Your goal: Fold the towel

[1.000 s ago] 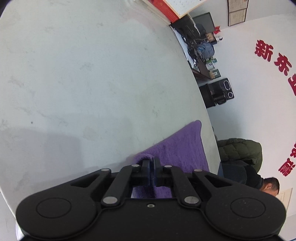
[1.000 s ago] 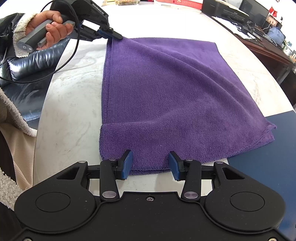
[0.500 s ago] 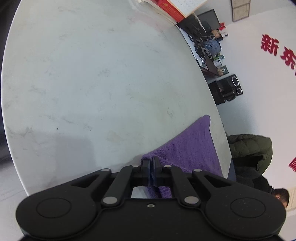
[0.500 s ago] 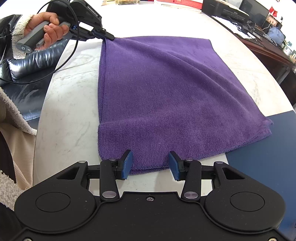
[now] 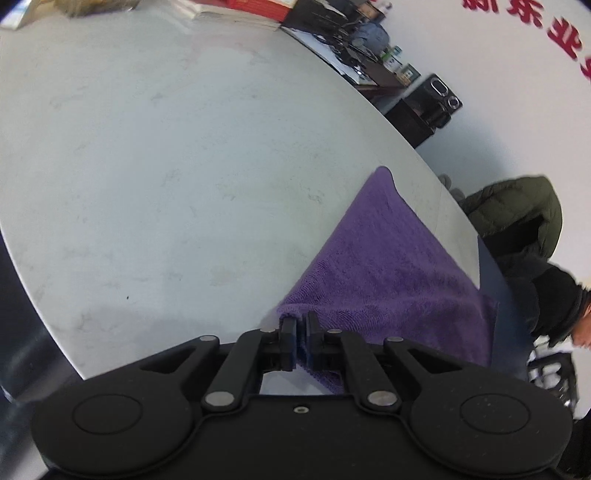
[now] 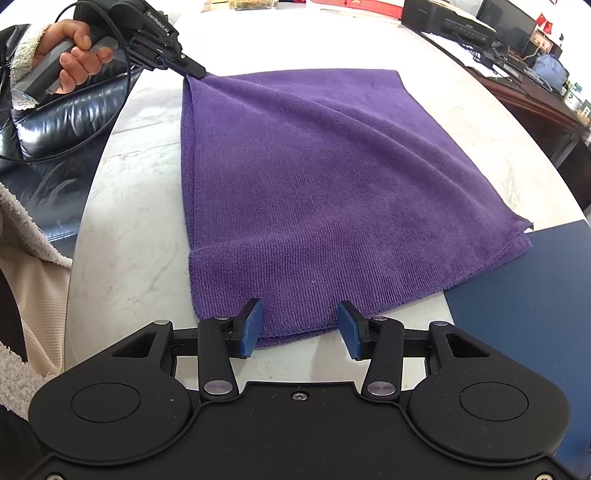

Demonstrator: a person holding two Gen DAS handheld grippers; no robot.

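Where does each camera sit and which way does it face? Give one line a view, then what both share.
Left wrist: sits on the left tongs, looking down across the white table; its tongs are shut on the towel's corner.
Right wrist: sits on the right tongs, facing the towel lengthwise; its open tongs straddle the near hem, and the left hand and left tongs show far off.
Shared: towel, table, left tongs.

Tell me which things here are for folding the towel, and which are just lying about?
For the job:
- purple towel
- left tool, shut on the towel's far corner
- right tool, open over the near edge
- white table

Just lying about:
- dark blue board
- black printer
- red books
- black speaker
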